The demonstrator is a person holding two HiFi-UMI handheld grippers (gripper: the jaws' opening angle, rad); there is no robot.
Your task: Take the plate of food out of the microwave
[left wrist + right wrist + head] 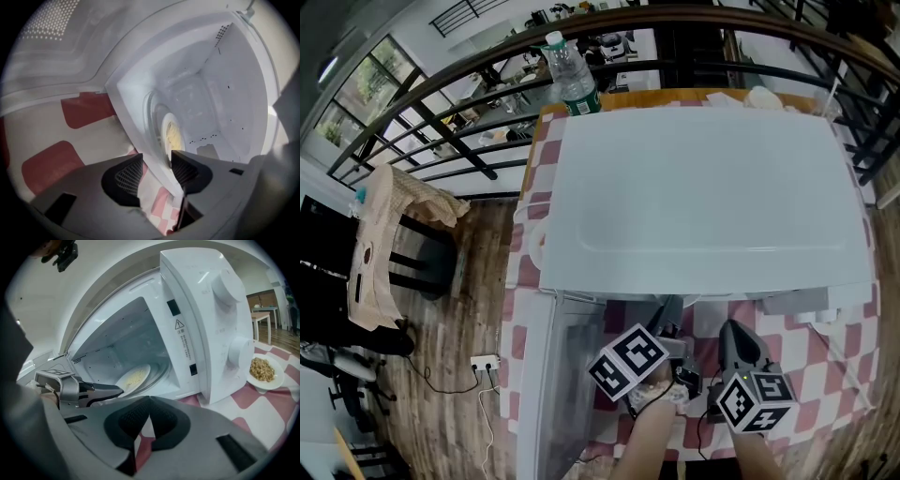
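Right gripper (149, 404): jaws pressed together, nothing between them. Left gripper (157, 161): jaws wide apart, gripping nothing, tips at the open mouth of the microwave (206, 319). Plate of food (133, 378) sits inside the cavity just past those tips; 1 more dish of food (263, 371) rests on the checked cloth (281, 399) beside the microwave's dial side.

Wooden floor (473, 309); black railing (455, 141)
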